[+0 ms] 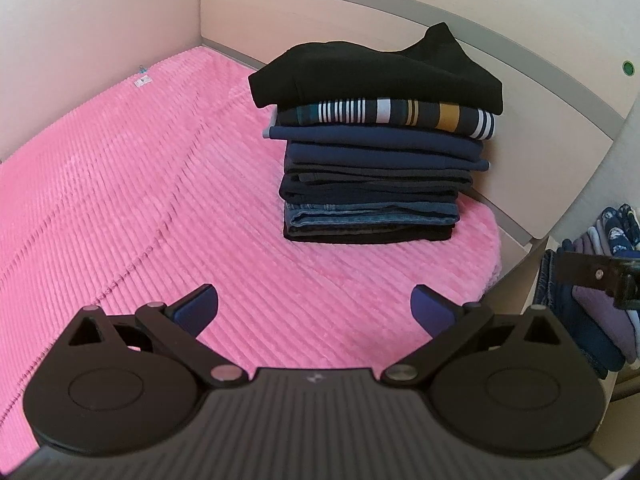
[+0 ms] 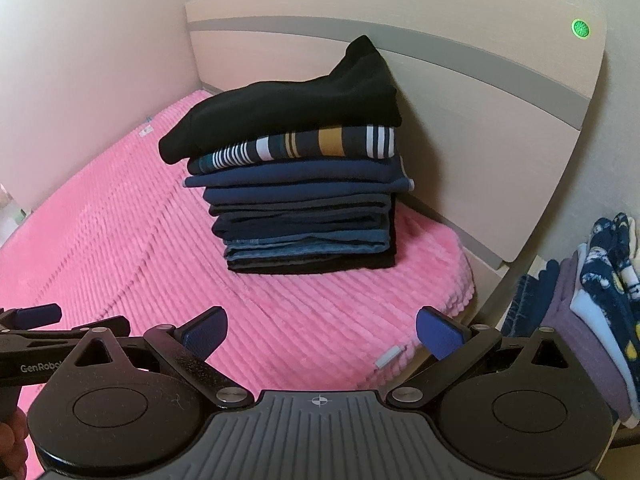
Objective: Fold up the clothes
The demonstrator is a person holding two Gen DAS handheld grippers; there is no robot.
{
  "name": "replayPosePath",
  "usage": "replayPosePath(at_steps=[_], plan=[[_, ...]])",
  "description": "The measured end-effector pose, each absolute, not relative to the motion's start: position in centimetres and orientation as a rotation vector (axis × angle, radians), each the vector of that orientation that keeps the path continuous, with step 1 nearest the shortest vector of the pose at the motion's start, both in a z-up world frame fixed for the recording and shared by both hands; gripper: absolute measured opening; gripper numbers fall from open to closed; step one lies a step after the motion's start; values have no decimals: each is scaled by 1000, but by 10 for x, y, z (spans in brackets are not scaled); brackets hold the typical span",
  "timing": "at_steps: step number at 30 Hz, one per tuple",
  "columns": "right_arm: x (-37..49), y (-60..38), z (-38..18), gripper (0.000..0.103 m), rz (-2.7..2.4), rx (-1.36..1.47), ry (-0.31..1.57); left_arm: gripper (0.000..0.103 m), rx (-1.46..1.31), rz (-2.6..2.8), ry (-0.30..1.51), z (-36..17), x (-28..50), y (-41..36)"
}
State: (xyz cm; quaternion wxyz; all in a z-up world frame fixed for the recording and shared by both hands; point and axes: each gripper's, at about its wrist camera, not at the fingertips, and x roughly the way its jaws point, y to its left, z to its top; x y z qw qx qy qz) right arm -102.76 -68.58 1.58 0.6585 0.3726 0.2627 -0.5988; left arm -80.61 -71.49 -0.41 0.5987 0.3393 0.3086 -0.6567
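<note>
A: Left wrist view first: we see our left gripper (image 1: 315,306) low in frame, its blue pads spread wide with nothing between them, hovering over the pink ribbed blanket (image 1: 120,184). At the right edge a black bar of the right gripper (image 1: 596,274) pokes in, cut off, so from here we cannot tell its state.

B: From the right wrist view we can: the right gripper (image 2: 322,330) is also spread apart and empty. The left gripper shows only as a sliver at the left border.

A: The stack of folded clothes (image 1: 374,148) sits on the blanket's far right corner, close to the beige headboard (image 1: 400,12). Its long axis runs left to right, folded edges facing us.

B: A black top (image 2: 288,112) crowns it, one corner peaking upward at the back. Below come a striped piece (image 2: 316,146), navy layers, then denim. We cannot count the lower layers reliably.

A: Further right, off the bed, a second pile of clothes (image 2: 600,312) is cropped by the frame edge.
</note>
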Motion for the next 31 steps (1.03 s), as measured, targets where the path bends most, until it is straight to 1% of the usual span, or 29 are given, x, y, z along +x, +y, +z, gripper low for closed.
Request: replayPosePath(at_steps=[31], plan=[[-1027,-687,26,103,-1370,782,607,101,798,-1556,683,-6,-824,-722]])
